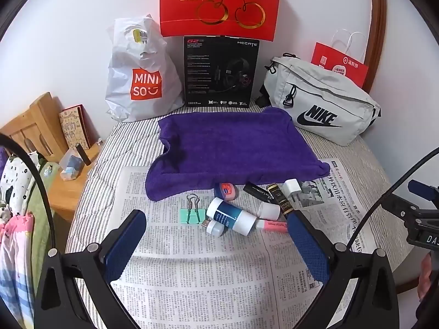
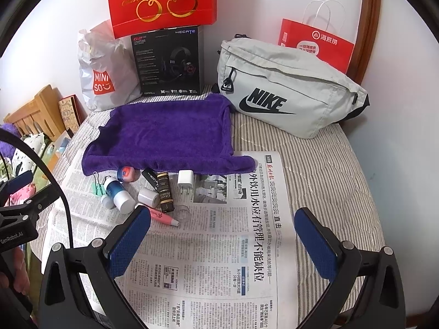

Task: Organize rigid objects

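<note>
Several small rigid objects lie on a newspaper (image 1: 197, 268) in front of a purple towel (image 1: 233, 148): a mint binder clip (image 1: 193, 213), a blue-and-white bottle (image 1: 231, 216), a small white vial (image 1: 215, 227), a round blue tin (image 1: 225, 191), a black tube (image 1: 258, 192), a black-and-gold tube (image 1: 279, 198), a white cap (image 1: 269, 210), a pink pen (image 1: 271, 225) and a white charger (image 1: 293, 187). My left gripper (image 1: 216, 242) is open and empty, just short of them. My right gripper (image 2: 222, 235) is open and empty over the newspaper (image 2: 219, 260), right of the cluster with the charger (image 2: 185, 179) and bottle (image 2: 118, 192).
Along the wall stand a Miniso bag (image 1: 140, 76), a black headset box (image 1: 221, 72), a red cherry bag (image 1: 221, 2), a grey Nike pouch (image 2: 288, 87) and a red paper bag (image 2: 315, 44). A wooden bedside shelf (image 1: 41, 137) is left of the striped bed.
</note>
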`<state>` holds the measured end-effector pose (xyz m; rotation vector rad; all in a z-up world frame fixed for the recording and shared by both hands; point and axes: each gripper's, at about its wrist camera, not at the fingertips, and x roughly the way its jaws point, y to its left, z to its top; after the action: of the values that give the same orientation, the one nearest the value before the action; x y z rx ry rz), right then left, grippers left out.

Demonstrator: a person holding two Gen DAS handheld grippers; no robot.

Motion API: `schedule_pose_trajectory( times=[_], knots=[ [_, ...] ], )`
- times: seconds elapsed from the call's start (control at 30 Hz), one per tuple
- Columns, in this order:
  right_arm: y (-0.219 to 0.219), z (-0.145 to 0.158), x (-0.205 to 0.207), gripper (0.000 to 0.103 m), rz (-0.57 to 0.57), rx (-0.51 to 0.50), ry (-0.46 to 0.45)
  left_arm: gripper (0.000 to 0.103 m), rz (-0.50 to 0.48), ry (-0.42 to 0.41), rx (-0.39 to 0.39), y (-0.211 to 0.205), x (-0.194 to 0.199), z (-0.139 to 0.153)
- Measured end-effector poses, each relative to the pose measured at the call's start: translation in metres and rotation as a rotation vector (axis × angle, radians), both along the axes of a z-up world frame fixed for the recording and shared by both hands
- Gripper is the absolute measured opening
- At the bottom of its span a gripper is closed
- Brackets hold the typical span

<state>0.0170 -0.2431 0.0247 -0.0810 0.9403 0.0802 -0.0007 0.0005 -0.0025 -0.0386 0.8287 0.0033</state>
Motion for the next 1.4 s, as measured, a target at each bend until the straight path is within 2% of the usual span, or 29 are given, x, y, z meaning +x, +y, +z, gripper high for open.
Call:
schedule_pose_trajectory(
  times=[0.27,0.6,0.73,0.83,0.93,1.23,1.33,1.4],
  knots=[
    [0.001,-0.002,0.001,0.103,0.001,0.001,0.005,0.103,-0.009,0.010,-0.027,0.000,0.000,-0.001],
    [0.001,-0.004,0.004,0.103,-0.003,0.010,0.007,0.103,0.001,0.005,0.044,0.004,0.004,-0.003],
    [0.000,-0.009,0.007,0.103,-0.004,0.018,0.015,0.103,0.006,0.004,0.008,0.007,0.007,-0.008],
    [0.001,-0.014,0.009,0.103,0.001,0.015,0.026,0.103,0.011,0.002,0.014,0.011,0.012,-0.014],
    [0.002,-0.022,0.012,0.103,0.012,0.016,0.038,0.103,0.020,0.010,0.033,0.017,0.018,-0.026],
    [0.003,-0.048,0.025,0.103,0.014,0.049,0.089,0.103,0.056,0.099,-0.042,0.044,0.036,-0.082],
    [0.006,-0.057,0.029,0.103,0.021,0.050,0.112,0.103,0.065,0.142,-0.022,0.046,0.042,-0.095],
    [0.009,-0.063,0.032,0.103,0.031,0.041,0.123,0.103,0.070,0.139,-0.003,0.047,0.049,-0.103]
  ],
)
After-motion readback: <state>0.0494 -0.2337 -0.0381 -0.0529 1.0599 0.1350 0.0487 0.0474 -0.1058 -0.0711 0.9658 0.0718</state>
